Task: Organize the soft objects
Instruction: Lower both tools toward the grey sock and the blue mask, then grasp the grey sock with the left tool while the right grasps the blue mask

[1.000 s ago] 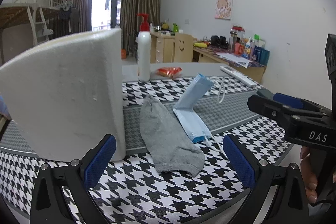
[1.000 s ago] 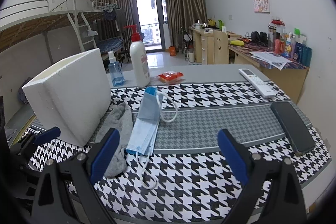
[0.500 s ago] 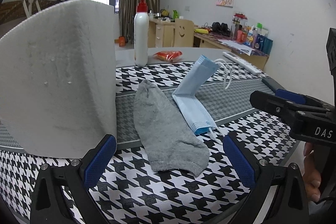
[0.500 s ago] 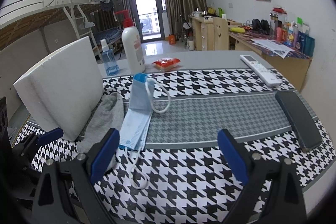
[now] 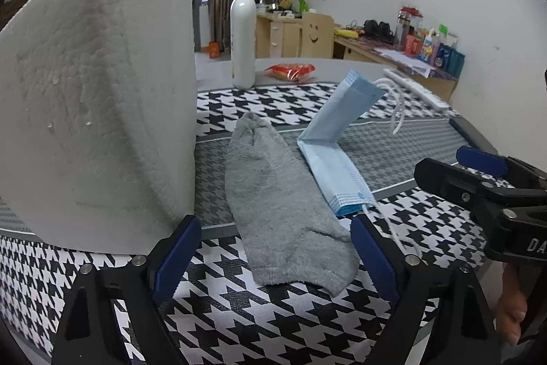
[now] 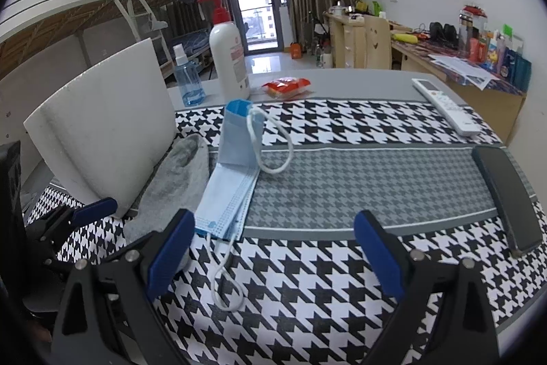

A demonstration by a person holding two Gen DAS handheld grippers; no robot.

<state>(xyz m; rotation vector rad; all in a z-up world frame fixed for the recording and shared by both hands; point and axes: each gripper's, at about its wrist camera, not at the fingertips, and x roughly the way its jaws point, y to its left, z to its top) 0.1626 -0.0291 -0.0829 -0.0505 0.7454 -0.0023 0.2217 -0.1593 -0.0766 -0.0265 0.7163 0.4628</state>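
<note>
Left gripper [image 5: 273,253] and right gripper [image 6: 273,248]: jaws apart, holding nothing. Sock [image 5: 280,211] lies on the surface between foam block [image 5: 95,112] and mask [image 5: 336,156]. In the right view, the block hides the sock's far edge.

The foam block [image 5: 95,112] looks white, matt and pebbly. The sock [image 5: 280,214] is fuzzy grey knit; the mask [image 5: 333,166] is thin pleated blue fabric. A houndstooth woven cloth [image 6: 342,194] covers the tabletop; the bottle [image 6: 229,57] is glossy plastic.
</note>
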